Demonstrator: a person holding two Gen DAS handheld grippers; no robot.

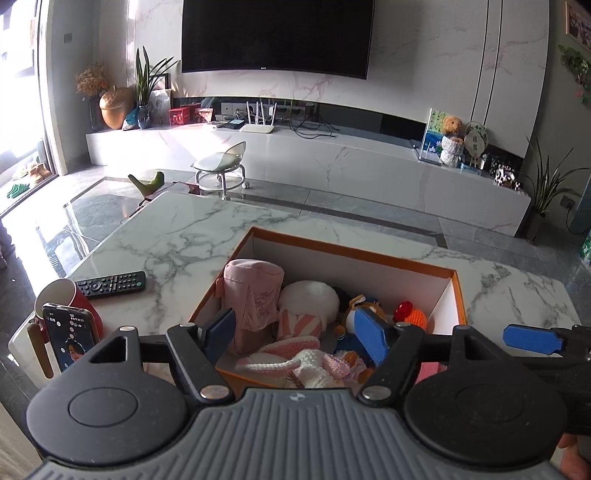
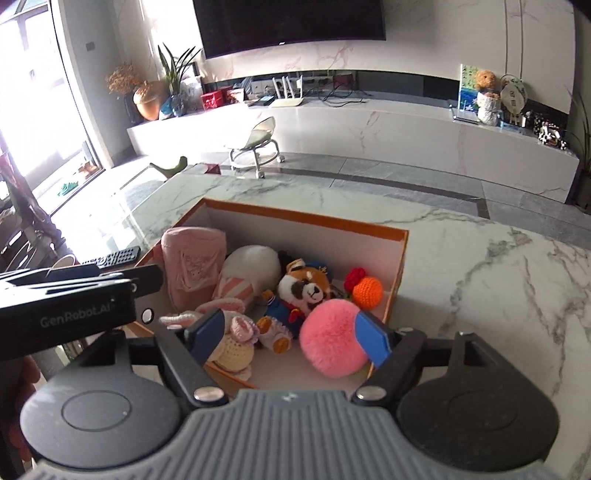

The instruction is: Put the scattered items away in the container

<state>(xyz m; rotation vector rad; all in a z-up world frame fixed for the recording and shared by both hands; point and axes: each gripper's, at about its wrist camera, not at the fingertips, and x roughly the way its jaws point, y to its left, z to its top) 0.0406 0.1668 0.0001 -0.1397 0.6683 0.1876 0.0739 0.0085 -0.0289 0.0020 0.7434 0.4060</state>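
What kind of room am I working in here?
Most likely a home living room: a wall-mounted television above a long marble media console, with a marble table holding the box of soft toys.

One orange-rimmed box (image 2: 400,258) is seen on one marble table (image 2: 498,266). Inside, seven soft items are counted: one pink pouch (image 2: 194,264), one white plush (image 2: 253,264), one striped pink-white piece (image 2: 236,290), one crocheted bunny (image 2: 236,332), one red panda doll (image 2: 304,291), one orange crochet ball (image 2: 367,291), one pink pompom (image 2: 330,341). Outside: one remote (image 1: 110,284), one red cup (image 1: 61,295), one phone (image 1: 70,334).
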